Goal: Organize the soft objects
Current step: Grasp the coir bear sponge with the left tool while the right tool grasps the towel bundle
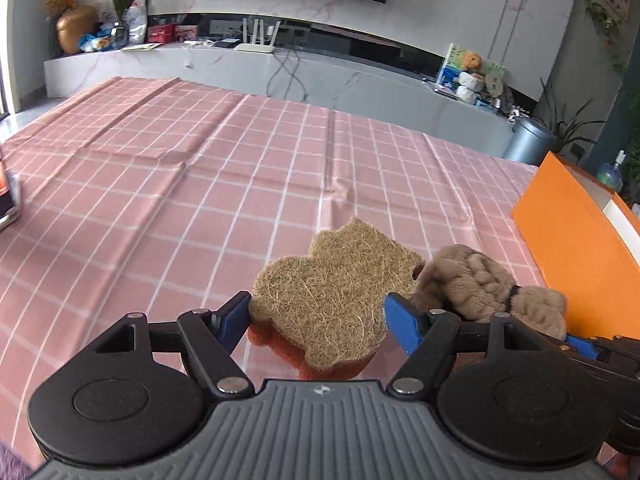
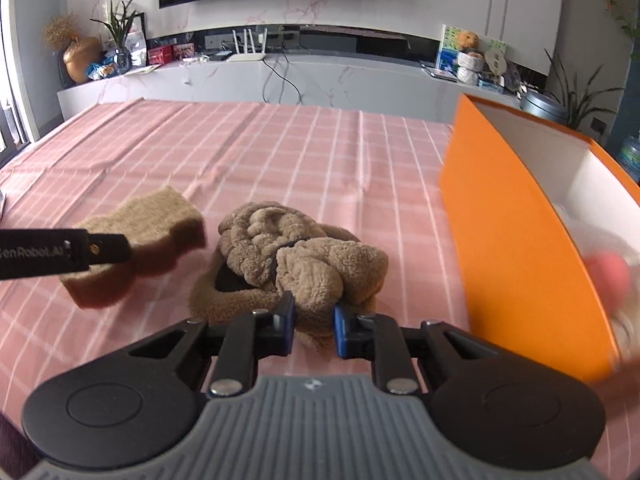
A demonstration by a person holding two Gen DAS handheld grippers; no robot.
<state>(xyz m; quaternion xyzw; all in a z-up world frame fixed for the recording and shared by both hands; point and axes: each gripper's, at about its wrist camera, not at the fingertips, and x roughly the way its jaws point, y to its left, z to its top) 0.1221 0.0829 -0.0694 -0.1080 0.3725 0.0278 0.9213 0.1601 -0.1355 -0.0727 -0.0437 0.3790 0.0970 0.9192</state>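
Observation:
My left gripper (image 1: 318,316) is shut on a scouring sponge (image 1: 336,296) with a brown fibre top and an orange-red base, held just above the pink checked cloth. The sponge also shows in the right wrist view (image 2: 136,248), with the left gripper's black finger across it. My right gripper (image 2: 314,328) is shut on a fluffy tan plush cloth (image 2: 296,256), bunched up over the table. The plush also lies right of the sponge in the left wrist view (image 1: 480,284). An orange box (image 2: 520,240) with a white inside stands open at the right.
The pink checked tablecloth (image 1: 160,200) covers the table. The orange box also shows at the right edge of the left wrist view (image 1: 572,248). Something pink and white lies blurred inside the box (image 2: 608,268). A dark object (image 1: 8,200) sits at the table's left edge.

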